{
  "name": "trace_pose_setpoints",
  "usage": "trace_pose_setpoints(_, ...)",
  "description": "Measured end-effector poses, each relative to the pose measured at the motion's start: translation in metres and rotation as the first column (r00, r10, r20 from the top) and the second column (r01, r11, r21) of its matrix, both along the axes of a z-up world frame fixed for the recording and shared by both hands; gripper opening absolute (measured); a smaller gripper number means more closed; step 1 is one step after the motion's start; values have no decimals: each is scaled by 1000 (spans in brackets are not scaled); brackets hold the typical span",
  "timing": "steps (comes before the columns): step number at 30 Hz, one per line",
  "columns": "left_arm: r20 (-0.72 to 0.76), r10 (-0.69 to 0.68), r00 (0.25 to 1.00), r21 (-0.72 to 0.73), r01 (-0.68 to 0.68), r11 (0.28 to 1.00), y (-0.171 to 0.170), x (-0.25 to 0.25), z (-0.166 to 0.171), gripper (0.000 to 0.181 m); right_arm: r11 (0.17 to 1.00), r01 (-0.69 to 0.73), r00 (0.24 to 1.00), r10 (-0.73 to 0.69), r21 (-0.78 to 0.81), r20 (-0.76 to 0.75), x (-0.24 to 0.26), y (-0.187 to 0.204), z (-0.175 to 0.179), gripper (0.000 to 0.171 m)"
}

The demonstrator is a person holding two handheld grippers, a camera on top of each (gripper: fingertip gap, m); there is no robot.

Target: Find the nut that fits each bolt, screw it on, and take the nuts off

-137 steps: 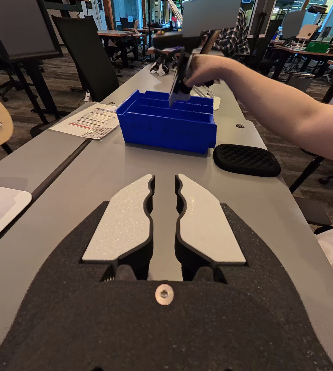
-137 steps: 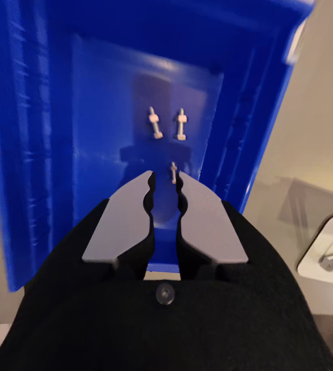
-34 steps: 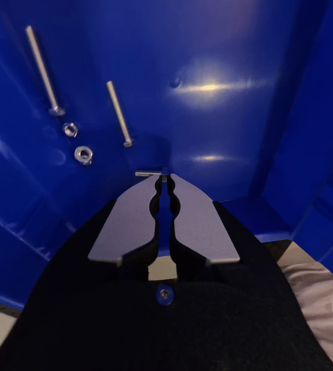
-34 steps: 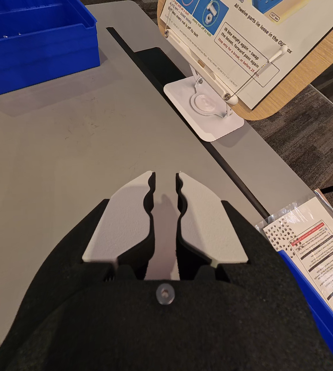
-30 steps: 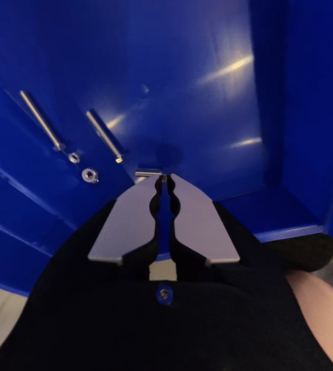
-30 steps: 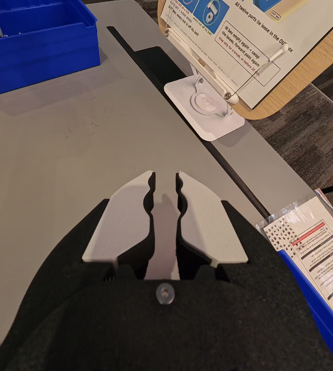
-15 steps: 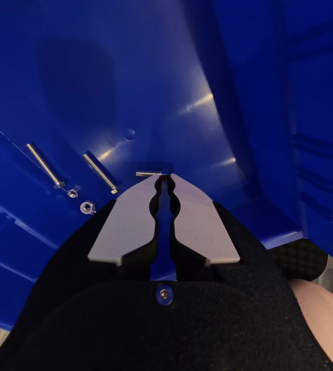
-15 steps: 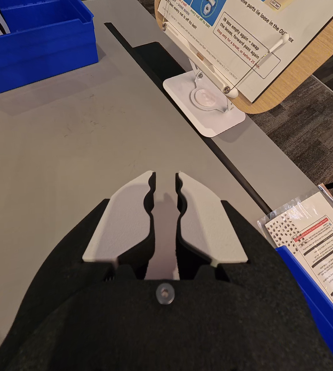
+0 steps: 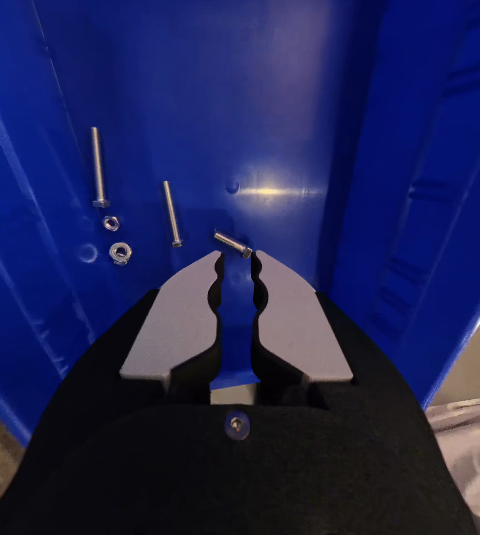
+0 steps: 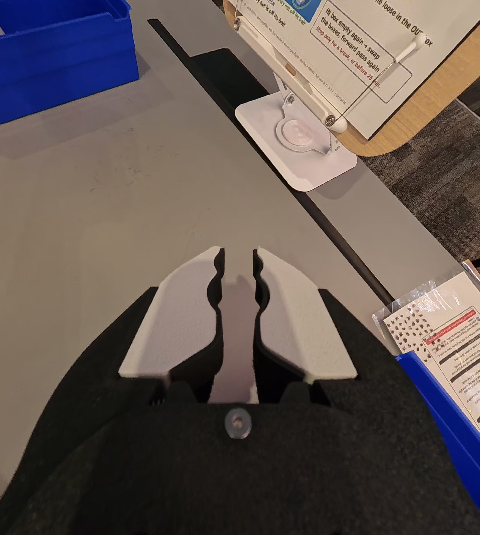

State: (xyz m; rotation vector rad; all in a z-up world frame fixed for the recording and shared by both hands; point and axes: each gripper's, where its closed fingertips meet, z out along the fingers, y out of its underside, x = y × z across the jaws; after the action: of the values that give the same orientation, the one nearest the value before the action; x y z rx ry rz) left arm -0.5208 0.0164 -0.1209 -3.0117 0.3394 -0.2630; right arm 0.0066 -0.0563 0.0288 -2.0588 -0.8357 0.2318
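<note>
In the left wrist view my left gripper [image 9: 237,252] is open inside a blue bin [image 9: 262,101]. A short bolt [image 9: 232,242] lies loose just beyond its fingertips, head toward the right finger. Two long bolts lie on the bin floor: one at far left [image 9: 99,168], one nearer the middle [image 9: 171,213]. A small nut [image 9: 111,223] and a larger nut [image 9: 120,252] lie below the left bolt. My right gripper [image 10: 238,249] is open and empty above the grey table [image 10: 88,217].
A second blue bin [image 10: 53,58] stands at the table's far left. A white stand [image 10: 296,144] holds an instruction sheet at the back right. A plastic-bagged printed sheet [image 10: 453,356] lies on a blue bin edge [image 10: 450,428] at right. The left gripper's tips are roughly 55 cm from the right gripper's. The larger nut [image 9: 120,252] lies around 8 cm away from my left fingertips.
My left gripper has opened and let go of the short bolt, which now lies tilted on the bin floor. The view of the bin has swung round. The right gripper barely moved.
</note>
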Motion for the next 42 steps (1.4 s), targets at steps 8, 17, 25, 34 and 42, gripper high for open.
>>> trace_pose_setpoints(8,5,108,994,-123,-107,987,-5,-4,-21,27,1000,-1,1000,0,11,2,0,-1,3,18)
trace_pose_setpoints(17,-2,137,991,-122,-136,983,-2,-2,-22,26,1000,1,1000,-2,15,10,0,-1,3,18)
trace_pose_setpoints(25,-2,138,990,-149,-137,979,-3,1,-27,25,1000,2,1000,-2,14,21,1,-1,2,18)
trace_pose_setpoints(34,-39,106,994,-147,-110,983,0,-3,-30,14,1000,5,999,-6,12,31,1,0,0,18)
trace_pose_setpoints(42,-66,22,998,-153,-32,988,-2,1,-30,11,1000,10,999,-10,11,39,2,0,-1,17)
